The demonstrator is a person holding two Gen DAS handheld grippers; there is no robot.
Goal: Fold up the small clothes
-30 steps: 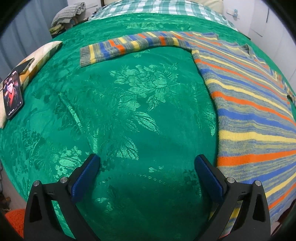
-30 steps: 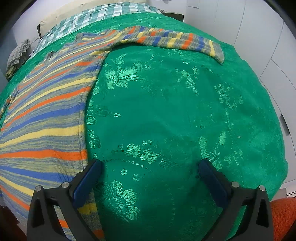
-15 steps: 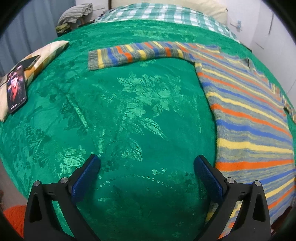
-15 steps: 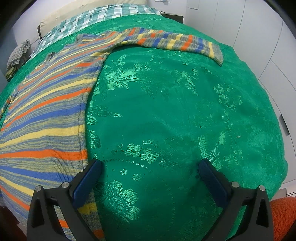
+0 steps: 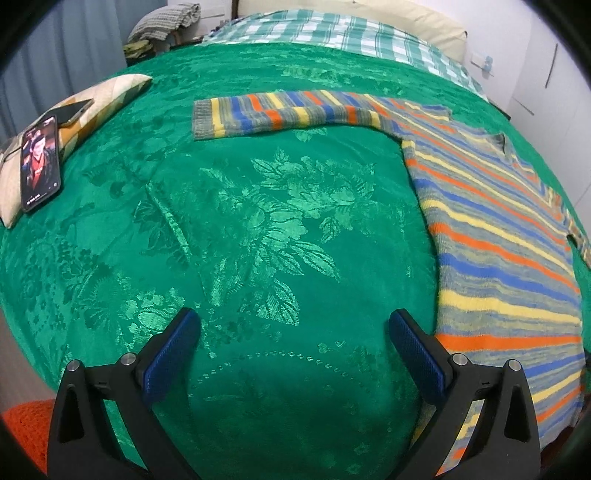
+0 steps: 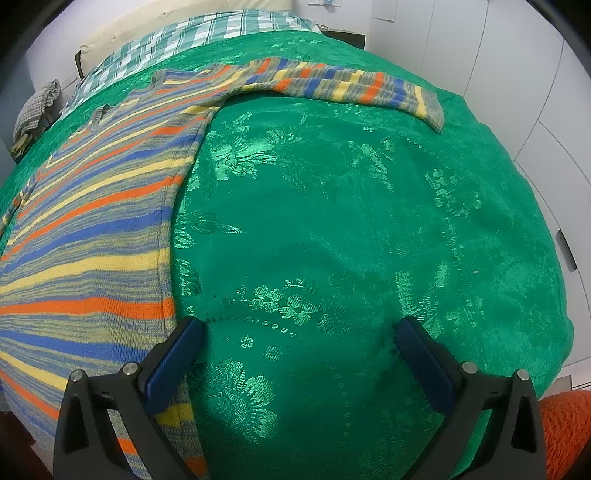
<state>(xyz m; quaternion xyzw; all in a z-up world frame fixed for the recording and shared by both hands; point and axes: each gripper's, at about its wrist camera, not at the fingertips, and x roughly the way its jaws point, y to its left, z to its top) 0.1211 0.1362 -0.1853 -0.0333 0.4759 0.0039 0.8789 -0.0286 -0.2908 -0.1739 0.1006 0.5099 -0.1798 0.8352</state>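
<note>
A striped sweater in grey, blue, yellow and orange (image 5: 495,236) lies flat on a green floral bedspread (image 5: 258,229). Its left sleeve (image 5: 280,112) stretches out sideways. In the right wrist view the sweater body (image 6: 92,236) is at the left and its right sleeve (image 6: 351,86) stretches right. My left gripper (image 5: 293,325) is open and empty above the bedspread, left of the sweater's side edge. My right gripper (image 6: 301,332) is open and empty, its left finger (image 6: 173,354) over the sweater's side edge.
A phone (image 5: 38,162) lies on a patterned cushion (image 5: 99,99) at the bed's left edge. A checked sheet (image 5: 332,33) and pillow are at the head. White cupboards (image 6: 517,74) stand beside the bed on the right. An orange knitted thing (image 6: 565,432) is at the near corner.
The left gripper has drawn back and tilted up a little, so the sleeve and phone sit lower in its view. The right gripper has barely moved. Both stay open.
</note>
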